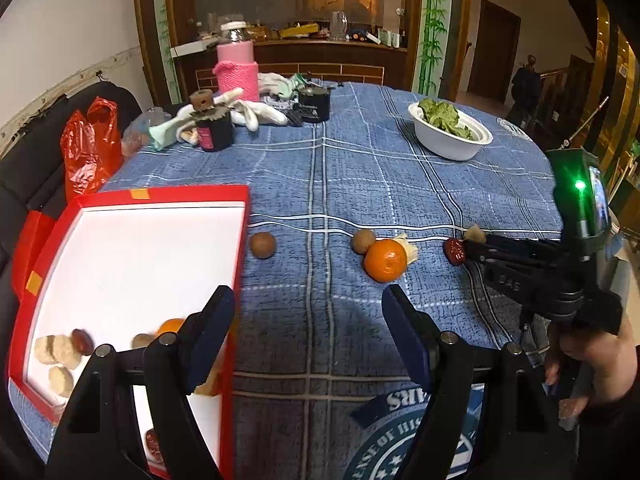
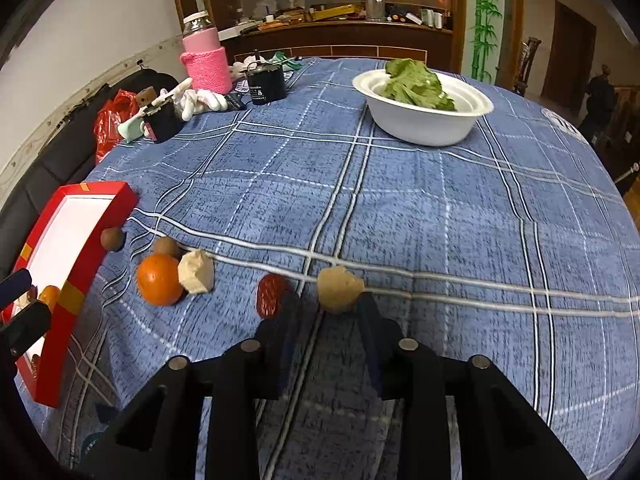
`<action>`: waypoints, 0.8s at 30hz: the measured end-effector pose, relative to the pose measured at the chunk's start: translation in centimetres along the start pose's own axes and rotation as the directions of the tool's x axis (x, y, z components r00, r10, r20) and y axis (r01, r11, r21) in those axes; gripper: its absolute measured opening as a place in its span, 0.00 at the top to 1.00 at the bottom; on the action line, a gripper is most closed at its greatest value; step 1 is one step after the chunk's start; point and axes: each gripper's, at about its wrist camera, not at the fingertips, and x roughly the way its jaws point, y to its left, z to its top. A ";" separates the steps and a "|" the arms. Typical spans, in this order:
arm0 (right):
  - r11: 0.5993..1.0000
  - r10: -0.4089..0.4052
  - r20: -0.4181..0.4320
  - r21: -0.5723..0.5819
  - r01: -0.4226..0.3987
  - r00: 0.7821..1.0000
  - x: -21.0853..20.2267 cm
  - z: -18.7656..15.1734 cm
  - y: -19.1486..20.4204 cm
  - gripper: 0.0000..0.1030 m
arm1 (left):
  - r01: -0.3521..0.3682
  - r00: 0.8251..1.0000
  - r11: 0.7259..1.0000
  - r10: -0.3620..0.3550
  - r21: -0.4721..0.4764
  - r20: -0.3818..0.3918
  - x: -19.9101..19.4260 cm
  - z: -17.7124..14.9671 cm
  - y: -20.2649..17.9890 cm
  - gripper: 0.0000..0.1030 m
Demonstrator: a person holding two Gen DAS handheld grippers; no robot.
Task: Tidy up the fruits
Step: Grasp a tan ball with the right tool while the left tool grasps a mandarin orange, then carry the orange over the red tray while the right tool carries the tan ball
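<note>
Red skin marks the date [image 2: 273, 295] lying just left of the right claw [image 2: 328, 312], and a pale lump [image 2: 339, 289] sits right at the gap between its tips. Its jaws stand narrow and hold nothing; neither pad looks pressed on either piece. The risk here, as I judge it, is a bad pick: with date and lump so near each other, closing could pinch one and knock the other, or catch only an edge of the lump so it squirts out and rolls across the cloth [image 2: 440, 220].

Further left lie an orange [image 2: 159, 279] with a second pale lump [image 2: 196, 273] touching it and a brown nut [image 2: 166, 246] just behind; another nut [image 2: 112, 238] sits beside the wall of the red box [image 2: 68, 292]. Round pieces like these would roll if nudged, and the near edge of the table is not far off.

Over the box wall, the left claw [image 1: 308, 336] hangs wide and empty, one finger above the box's right wall, the other over bare cloth. Several pieces already lie in the box's near end, so a low sweep of that finger could scatter them or shove the box itself.

The bowl [image 2: 424, 120] of greens stands well apart, toward the far edge.
</note>
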 end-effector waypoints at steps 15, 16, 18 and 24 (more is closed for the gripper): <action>0.988 0.089 0.159 0.113 -0.108 0.983 -4.8 -1.9 -3.4 0.76 | 0.034 0.996 0.998 -0.030 0.049 -0.090 7.0 1.4 -5.0 0.69; 0.987 0.100 0.163 0.107 -0.118 0.982 -4.9 -1.9 -3.3 0.76 | 0.024 0.996 0.999 -0.021 0.035 -0.092 7.0 1.3 -4.9 0.70; 0.987 0.104 0.174 0.099 -0.122 0.979 -5.2 -1.9 -3.2 0.76 | 0.023 0.997 0.999 -0.021 0.024 -0.074 6.1 1.0 -4.8 0.70; 0.989 0.104 0.208 0.082 -0.124 0.973 -7.0 -1.9 -2.5 0.76 | 0.047 0.999 0.999 -0.046 0.011 -0.016 1.9 -0.9 -4.1 0.70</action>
